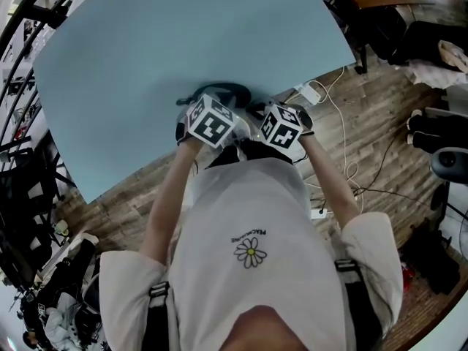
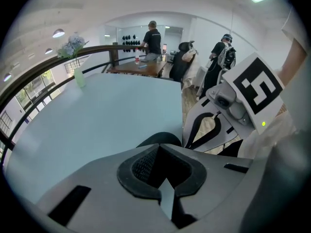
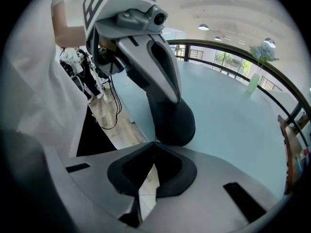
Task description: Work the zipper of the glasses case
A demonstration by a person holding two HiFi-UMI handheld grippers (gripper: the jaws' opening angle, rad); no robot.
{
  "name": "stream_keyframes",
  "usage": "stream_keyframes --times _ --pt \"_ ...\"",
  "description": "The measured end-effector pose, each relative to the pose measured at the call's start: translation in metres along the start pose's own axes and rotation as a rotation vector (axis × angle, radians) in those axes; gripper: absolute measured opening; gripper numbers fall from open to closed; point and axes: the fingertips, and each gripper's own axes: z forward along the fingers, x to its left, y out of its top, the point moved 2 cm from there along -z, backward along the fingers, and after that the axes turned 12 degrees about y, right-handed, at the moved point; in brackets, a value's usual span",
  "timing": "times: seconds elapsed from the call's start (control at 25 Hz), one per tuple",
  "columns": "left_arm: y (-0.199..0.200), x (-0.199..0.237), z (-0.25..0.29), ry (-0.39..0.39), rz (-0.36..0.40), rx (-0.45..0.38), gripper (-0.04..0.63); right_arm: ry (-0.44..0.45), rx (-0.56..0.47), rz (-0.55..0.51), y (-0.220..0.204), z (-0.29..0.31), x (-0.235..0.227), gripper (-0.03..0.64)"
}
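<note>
A person in a white T-shirt (image 1: pixel 248 218) is leaning over the near edge of a pale blue tabletop (image 1: pixel 183 42), holding both tools close together and pointing them steeply down. The dark, rounded glasses case (image 3: pixel 172 123) is lying right at that edge of the table, just ahead of the two marker cubes. The left gripper (image 2: pixel 158 147) is showing its jaws drawn together, tips meeting against the case; whether they are nipping a bit of it I cannot tell. The right gripper (image 3: pixel 155 142) is likewise standing with its jaws fully closed, tips sitting at the case's near rim, just below the left tool's fingers (image 3: pixel 165 76); any zipper pull there is too small to make out. Brown wooden floor (image 1: pixel 365 115) is showing past the table edge
</note>
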Motion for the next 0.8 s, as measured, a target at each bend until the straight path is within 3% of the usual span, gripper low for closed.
stream_keyframes --times 0.2,0.52,0.8 --pt "0.003 0.004 0.001 0.018 -0.068 -0.021 0.015 0.004 -0.004 -0.042 0.001 -0.002 -0.005 0.008" --pt "-0.004 0.032 0.000 0.153 -0.016 0.025 0.015 -0.042 -0.001 -0.138 0.027 0.012 -0.019 0.008" --pt "-0.022 0.078 -0.009 0.228 -0.144 0.023 0.015 -0.048 -0.007 -0.203 0.066 0.033 -0.035 0.008"
